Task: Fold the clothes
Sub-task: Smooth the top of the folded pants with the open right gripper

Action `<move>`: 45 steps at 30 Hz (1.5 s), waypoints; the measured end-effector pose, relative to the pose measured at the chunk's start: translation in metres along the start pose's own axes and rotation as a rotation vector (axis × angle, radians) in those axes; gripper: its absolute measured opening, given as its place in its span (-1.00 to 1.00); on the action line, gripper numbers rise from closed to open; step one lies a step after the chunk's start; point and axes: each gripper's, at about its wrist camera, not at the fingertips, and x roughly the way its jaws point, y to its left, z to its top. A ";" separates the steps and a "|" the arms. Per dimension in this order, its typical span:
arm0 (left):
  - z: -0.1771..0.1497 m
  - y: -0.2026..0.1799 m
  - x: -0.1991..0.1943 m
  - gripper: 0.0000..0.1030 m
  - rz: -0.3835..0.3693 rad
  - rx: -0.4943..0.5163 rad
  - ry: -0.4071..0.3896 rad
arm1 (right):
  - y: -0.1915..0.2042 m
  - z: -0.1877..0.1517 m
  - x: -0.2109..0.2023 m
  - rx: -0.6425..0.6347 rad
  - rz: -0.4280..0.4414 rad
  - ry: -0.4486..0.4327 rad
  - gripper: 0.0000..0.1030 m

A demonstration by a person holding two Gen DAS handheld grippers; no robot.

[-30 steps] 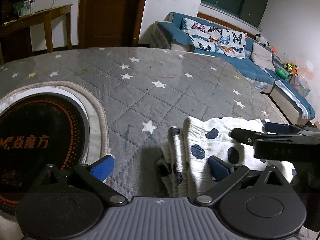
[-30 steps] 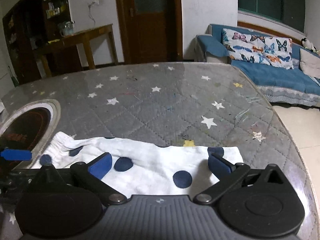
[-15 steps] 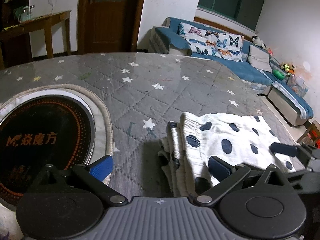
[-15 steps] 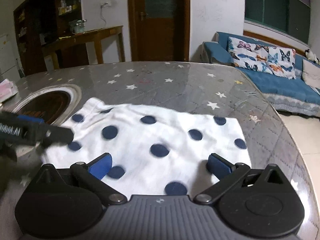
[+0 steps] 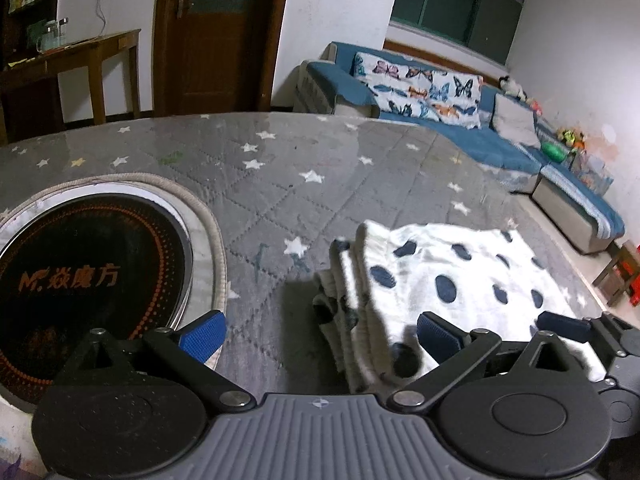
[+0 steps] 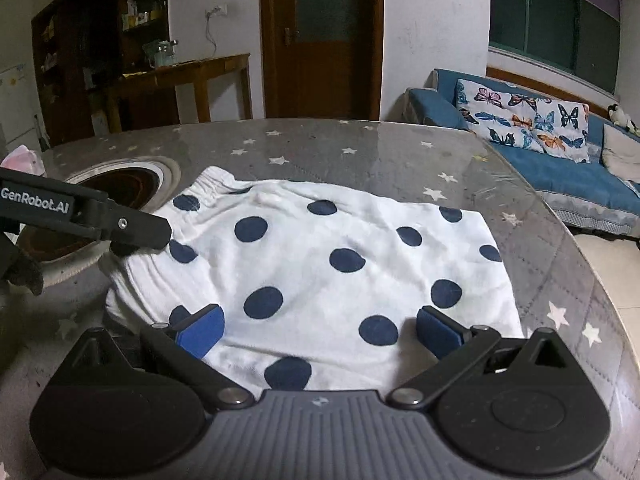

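Dim indoor light with a cool cast; the dark green-framed window [image 6: 552, 36] is black. The glossy grey star-print table cover [image 5: 280, 184] shows soft glare far ahead of both jaws. Beyond the left jaws, the white navy-dotted garment [image 5: 460, 268] casts a shadow leftward and looks slightly blurred. Fisheye distortion bends the edges.

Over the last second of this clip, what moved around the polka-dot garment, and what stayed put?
Both tools pulled back toward the table's near edge: the right tool now shows the whole polka-dot garment instead of just its near strip. In the left wrist view it has dropped from across the cloth to the lower right corner. Both tools are open and empty. The garment stays folded flat on the star-print table cover, beside the round cooktop.
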 end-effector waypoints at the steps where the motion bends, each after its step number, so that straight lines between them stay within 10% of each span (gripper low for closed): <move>1: -0.001 0.000 0.000 1.00 0.003 0.002 0.001 | 0.000 -0.001 -0.003 0.001 0.001 -0.005 1.00; 21: -0.018 -0.002 -0.004 1.00 0.046 0.013 0.018 | -0.002 -0.021 -0.033 0.013 -0.035 -0.044 1.00; 35: -0.020 -0.003 -0.009 1.00 0.058 0.009 0.018 | 0.026 -0.013 -0.049 -0.028 0.202 -0.096 1.00; 45: -0.022 0.000 -0.014 1.00 0.050 -0.003 0.011 | 0.024 -0.026 -0.051 -0.004 0.218 -0.025 1.00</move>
